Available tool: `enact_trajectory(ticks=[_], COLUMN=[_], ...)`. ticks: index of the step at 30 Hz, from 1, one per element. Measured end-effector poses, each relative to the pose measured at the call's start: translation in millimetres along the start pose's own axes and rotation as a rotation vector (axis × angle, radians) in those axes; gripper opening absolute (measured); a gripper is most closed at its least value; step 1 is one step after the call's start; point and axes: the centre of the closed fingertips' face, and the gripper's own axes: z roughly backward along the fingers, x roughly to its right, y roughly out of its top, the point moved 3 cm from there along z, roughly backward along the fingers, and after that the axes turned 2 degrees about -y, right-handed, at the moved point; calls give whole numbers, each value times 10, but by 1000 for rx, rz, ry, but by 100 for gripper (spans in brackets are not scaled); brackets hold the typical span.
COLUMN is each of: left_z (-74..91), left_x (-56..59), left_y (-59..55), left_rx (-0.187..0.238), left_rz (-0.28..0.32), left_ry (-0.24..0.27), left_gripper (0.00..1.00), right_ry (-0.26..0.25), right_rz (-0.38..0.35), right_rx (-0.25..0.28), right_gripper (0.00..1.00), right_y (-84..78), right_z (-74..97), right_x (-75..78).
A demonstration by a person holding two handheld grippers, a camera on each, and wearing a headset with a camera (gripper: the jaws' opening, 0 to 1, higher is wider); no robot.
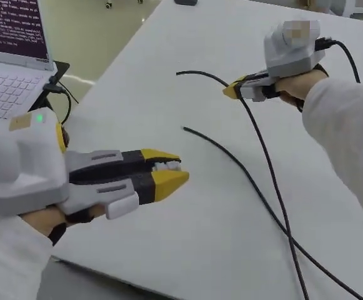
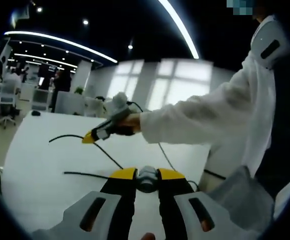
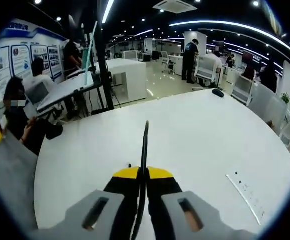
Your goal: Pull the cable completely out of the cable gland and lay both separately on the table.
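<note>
One white table (image 1: 169, 237) spans the scene, with a laptop (image 1: 9, 69) at its far left. The black cable (image 3: 145, 145) is clamped in the right gripper (image 1: 230, 91) at far right. Its short free end juts left and the rest trails toward the near right. The left gripper (image 1: 181, 167), near left, is clenched on the small grey gland (image 2: 147, 179), well apart from the cable — separation looks complete. Risk: released from height, the gland may roll off the near edge — and the stiff cable may spring across it.
</note>
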Motion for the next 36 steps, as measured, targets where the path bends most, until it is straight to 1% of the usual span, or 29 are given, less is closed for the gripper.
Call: enact_trajectory(ticks=[3, 4, 5, 6, 7, 8, 9, 10, 12, 15, 17, 20, 21, 22, 23, 24, 26, 28, 29, 30, 31, 33, 34, 36], left_z=[-1, 1, 2, 3, 3, 3, 3, 0, -6, -19, -30, -41, -45, -49, -50, -50, -54, -64, -70, -72, -79, -100, -109, -165], left_x=[-24, -44, -63, -90, -97, -111, -113, -116, -110, -110, -120, -124, -124, -124, -125, -127, -127, -134, -137, -140, -144, -174, -186, -220], left_y=[-5, -9, -11, -11, -10, -3, 2, 13, 15, -6, -27, -33, -35, -43, -49, -57, -66, -89, -100, -104, -112, -96, -96, -100], left_rx=[1, 1, 1, 4, 5, 9, 13, 21, 21, 9, 0, 0, 0, -4, -7, -10, -13, -23, -27, -29, -32, -8, -8, -16], left_rz=[6, 8, 11, 14, 15, 18, 19, 21, 18, 17, 21, 22, 23, 24, 25, 25, 27, 31, 33, 34, 35, 53, 54, 34], left_ry=[4, 11, 17, 29, 31, 35, 36, 37, 35, 35, 34, 32, 31, 29, 30, 30, 29, 32, 33, 34, 34, 43, 41, 40], left_gripper=[17, 17, 17, 17, 17, 17, 17, 17, 17, 17, 17, 17, 17, 17, 17, 17, 17, 17, 17, 17, 17, 17, 17, 17], right_ry=[8, 8, 8, 5, -6, -21, -25, -17, -18, -17, -18, -35, -37, -32, -44, -41, -47, -47, -39, -13, -10, -20, -9, 7], right_rz=[-14, -16, -15, -3, 30, 88, 98, 101, 93, 59, 40, 51, 44, 24, -3, -16, -19, -9, -17, -49, -58, -25, -7, 2], right_rx=[-18, -33, -39, -64, -96, -133, -158, -184, -189, -201, -206, -204, -204, -203, -174, -170, -159, -139, -107, -51, -33, 10, 45, 94], right_gripper=[3, 3, 3, 3, 3, 3, 3, 3, 3, 3, 3, 3, 3, 3, 3, 3, 5, 11, 14, 17, 19, 25, 27, 29], right_y=[-139, -200, -223, -305, -376, -478, -545, -639, -725, -827, -880, -944, -959, -964, -912, -903, -886, -837, -787, -696, -662, -556, -474, -364], right_z=[-125, -172, -188, -226, -242, -275, -295, -329, -376, -400, -412, -415, -430, -390, -386, -369, -342, -290, -290, -237, -218, -106, -22, 114], right_x=[-10, -10, -9, -12, 2, 13, 10, -11, -19, -16, -17, -5, 22, 12, 25, 31, 45, 53, 50, 12, 19, 34, 10, -30])
